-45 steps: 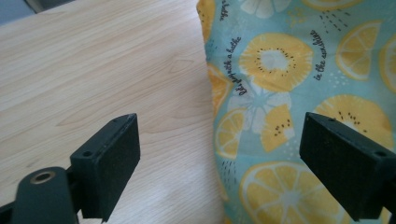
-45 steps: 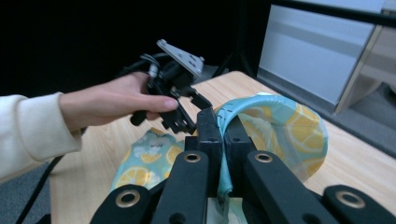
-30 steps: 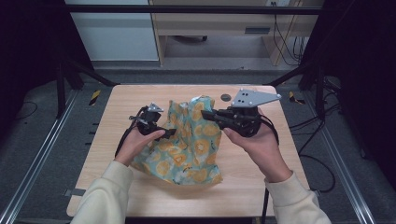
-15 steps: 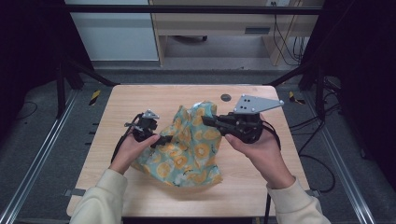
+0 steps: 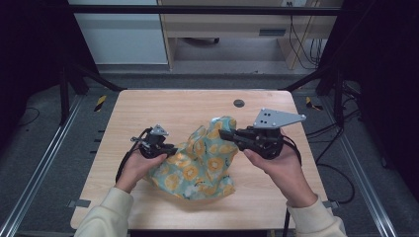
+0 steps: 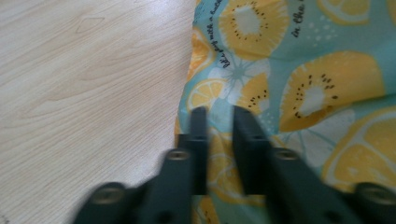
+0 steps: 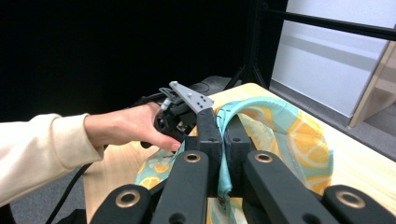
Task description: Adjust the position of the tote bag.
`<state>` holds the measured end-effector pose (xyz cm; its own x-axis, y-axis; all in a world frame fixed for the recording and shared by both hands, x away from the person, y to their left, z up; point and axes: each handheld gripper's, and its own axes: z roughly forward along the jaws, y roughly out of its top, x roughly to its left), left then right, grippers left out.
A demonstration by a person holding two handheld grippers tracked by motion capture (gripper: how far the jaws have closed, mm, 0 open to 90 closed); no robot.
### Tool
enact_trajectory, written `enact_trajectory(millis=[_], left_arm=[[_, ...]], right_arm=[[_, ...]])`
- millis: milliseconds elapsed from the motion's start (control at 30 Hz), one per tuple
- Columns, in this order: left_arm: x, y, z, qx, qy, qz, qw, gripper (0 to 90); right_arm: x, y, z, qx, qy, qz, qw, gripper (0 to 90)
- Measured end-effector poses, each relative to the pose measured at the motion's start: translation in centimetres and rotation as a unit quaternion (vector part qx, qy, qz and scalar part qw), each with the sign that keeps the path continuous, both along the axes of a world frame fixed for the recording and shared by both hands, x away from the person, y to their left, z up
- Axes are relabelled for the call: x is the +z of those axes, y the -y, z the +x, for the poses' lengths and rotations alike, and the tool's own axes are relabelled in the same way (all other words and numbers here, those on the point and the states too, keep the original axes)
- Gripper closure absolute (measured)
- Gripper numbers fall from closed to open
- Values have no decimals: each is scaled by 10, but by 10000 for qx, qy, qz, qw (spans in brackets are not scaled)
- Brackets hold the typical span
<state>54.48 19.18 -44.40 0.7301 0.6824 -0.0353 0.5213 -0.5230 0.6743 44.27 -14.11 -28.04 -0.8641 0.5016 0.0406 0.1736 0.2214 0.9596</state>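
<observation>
Near the desk (image 5: 148,106) middle, a cloth (image 5: 202,163) is clamped at opposite edges by the left gripper (image 5: 174,150), just closed, and the right gripper (image 5: 223,133). Since only a thin hem is pinched, it could be pulled free if the cloth is tensioned.

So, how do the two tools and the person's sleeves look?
Both tools are black with two straight jaws and brass-coloured screw heads. The right tool carries a grey three-cornered plate with small holes; the left tool has a smaller one. Black cables trail from each. The sleeves are cream.
</observation>
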Motion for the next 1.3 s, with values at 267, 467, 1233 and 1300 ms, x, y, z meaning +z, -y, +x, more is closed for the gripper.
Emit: enact_trajectory(millis=[267,467,1233,1300], left_arm=[[5,-11,-6,214,203,-117,9995,900],[19,-26,-19,376,483,-195,9979,900],[44,-78,-82,539,1040,-545,9916,900],[44,-78,-83,528,1047,-542,9916,900]], right_arm=[[-8,9,0,-66,-76,3,9999,889],[-15,15,-6,-83,-130,17,9999,890],[-58,31,-11,-214,-588,-131,9980,890],[-58,31,-10,-232,-604,-150,9978,890]])
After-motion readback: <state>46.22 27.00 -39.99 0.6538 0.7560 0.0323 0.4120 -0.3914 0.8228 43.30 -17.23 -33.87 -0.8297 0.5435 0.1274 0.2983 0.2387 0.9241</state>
